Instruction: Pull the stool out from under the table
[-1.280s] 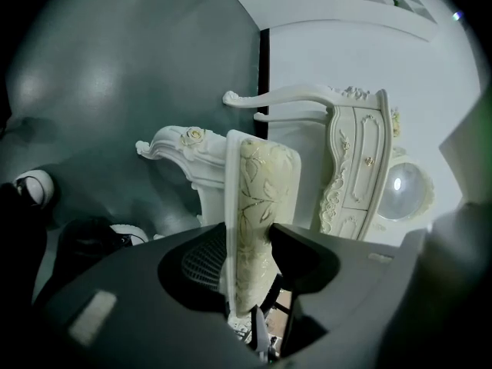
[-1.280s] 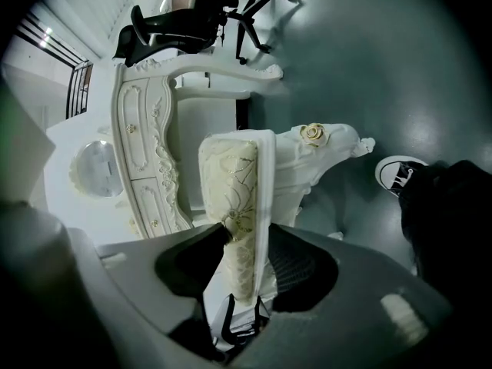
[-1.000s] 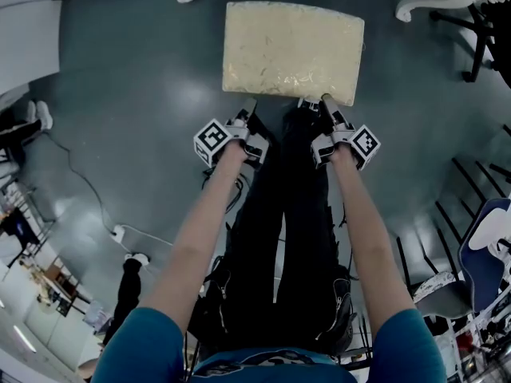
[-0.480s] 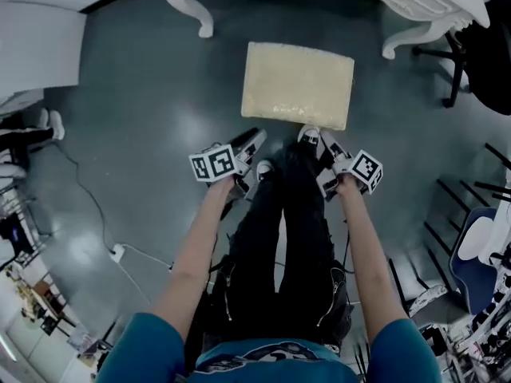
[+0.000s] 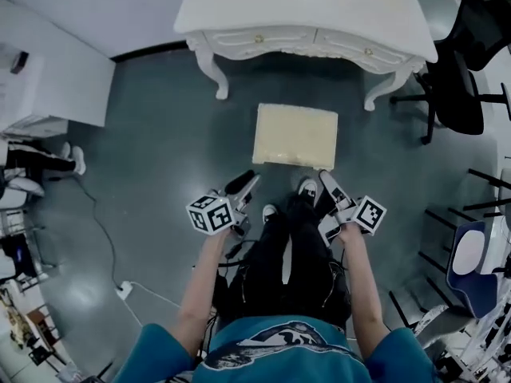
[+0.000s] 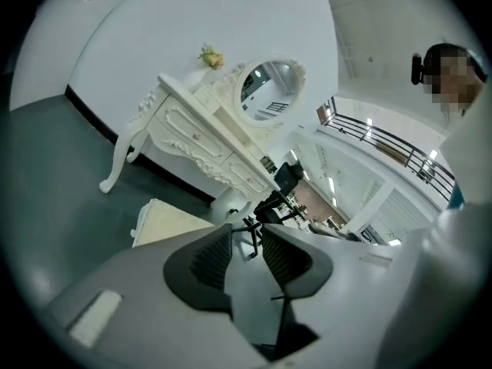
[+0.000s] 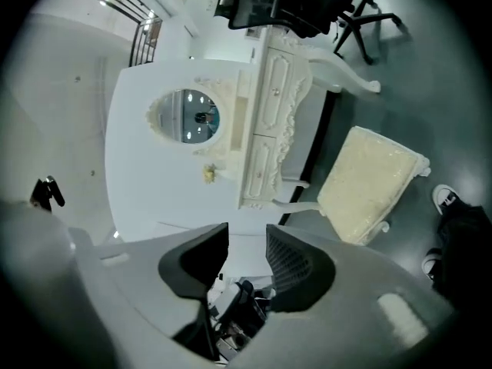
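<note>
**Stool Clear of Table; Both Tools Raised and Empty**

**Position of the task item.** The stool [image 5: 295,136], with its pale cushioned top, stands on the grey floor [image 5: 160,134] in front of the white table [image 5: 303,14]. It is outside the table's front edge, and a strip of floor shows between the two. The near edge of the stool lies just beyond the person's shoes [image 5: 307,187].

**Arm pose.** In the head view both forearms reach forward from the shoulders, roughly parallel, one on each side of the legs. The left forearm [image 5: 206,282] ends at the left tool [image 5: 246,183] and the right forearm [image 5: 359,286] at the right tool [image 5: 329,188]. Each tool points ahead toward the stool and is apart from it. Neither tool touches the stool, the table or the other tool.

**Tool orientation.** The left gripper view shows the table and its oval mirror [image 6: 265,91] at a slant. The right gripper view shows the same furniture turned on its side, with the stool at the right.

**Tool state.**
- Left tool [image 6: 246,241]: the jaws stand slightly apart with a narrow gap. They have just been closing a little. Nothing is between the pads.
- Right tool [image 7: 247,244]: the jaws stand slightly apart with a narrow gap. They have just been closing. Nothing is between the pads.
</note>
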Demonstrator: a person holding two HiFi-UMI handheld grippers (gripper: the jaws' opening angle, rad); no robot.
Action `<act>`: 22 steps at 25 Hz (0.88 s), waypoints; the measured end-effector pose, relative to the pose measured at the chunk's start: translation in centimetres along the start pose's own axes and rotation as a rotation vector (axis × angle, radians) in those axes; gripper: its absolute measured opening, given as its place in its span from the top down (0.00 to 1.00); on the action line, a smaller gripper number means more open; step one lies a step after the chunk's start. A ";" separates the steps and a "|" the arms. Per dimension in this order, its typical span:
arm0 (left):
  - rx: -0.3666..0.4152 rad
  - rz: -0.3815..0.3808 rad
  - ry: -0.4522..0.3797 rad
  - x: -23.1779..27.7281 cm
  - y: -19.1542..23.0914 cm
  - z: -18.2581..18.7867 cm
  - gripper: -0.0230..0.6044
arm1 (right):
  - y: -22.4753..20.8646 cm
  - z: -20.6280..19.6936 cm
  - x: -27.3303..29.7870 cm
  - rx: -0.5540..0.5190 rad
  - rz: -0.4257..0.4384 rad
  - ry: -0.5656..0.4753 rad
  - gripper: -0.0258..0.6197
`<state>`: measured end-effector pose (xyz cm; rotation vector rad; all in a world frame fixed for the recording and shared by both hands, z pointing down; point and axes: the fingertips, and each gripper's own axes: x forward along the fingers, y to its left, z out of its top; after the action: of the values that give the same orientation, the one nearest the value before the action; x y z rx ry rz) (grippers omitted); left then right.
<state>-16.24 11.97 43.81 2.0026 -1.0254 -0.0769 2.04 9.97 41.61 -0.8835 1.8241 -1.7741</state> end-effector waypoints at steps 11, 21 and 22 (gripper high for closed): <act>0.363 -0.018 0.029 -3.1 -13.1 2.6 0.77 | 13.3 -0.7 -6.0 -0.600 0.013 0.117 0.80; 0.521 -0.032 -0.082 -1.2 -25.1 2.3 0.78 | 17.6 0.6 -13.1 -0.961 0.030 0.174 0.80; 0.523 -0.032 -0.093 -1.2 -26.3 1.7 0.78 | 17.7 0.6 -13.8 -0.985 0.033 0.179 0.80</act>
<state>-1.07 19.26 23.53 2.5055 -1.1582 0.0928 9.66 18.84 22.37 -1.0071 2.8524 -0.8674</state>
